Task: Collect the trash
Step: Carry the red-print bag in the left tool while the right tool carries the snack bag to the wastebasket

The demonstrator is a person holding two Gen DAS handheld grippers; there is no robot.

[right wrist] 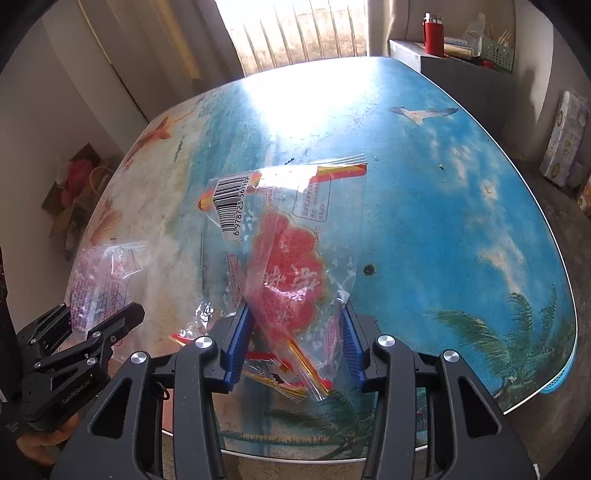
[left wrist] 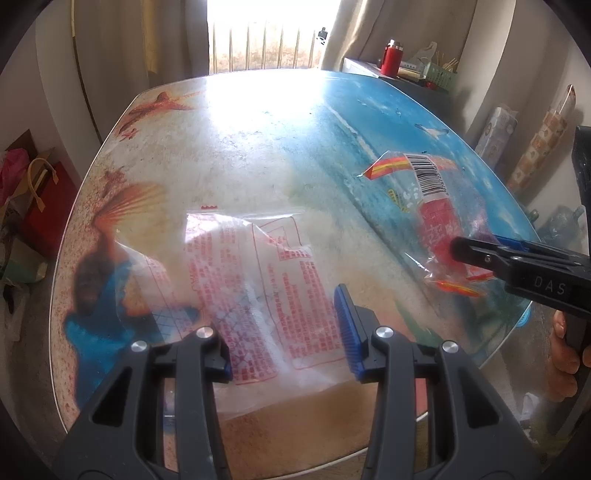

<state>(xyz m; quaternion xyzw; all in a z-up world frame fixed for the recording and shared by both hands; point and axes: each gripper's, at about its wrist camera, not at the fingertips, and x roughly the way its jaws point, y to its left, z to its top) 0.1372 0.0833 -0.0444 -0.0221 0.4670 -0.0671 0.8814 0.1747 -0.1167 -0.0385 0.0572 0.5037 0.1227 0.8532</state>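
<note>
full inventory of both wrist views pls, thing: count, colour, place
table: 1, blue and sandy beach print, centre
barcode wrapper: 1, clear with red and yellow print, between the right gripper's fingers
red-text wrapper: 1, clear with red print, between the left gripper's fingers
red flask: 1, red, far side cabinet
green basket: 1, green, same cabinet
red bag: 1, red, floor left of the table
left gripper: 1, black, blue pads
right gripper: 1, black, blue pads
</note>
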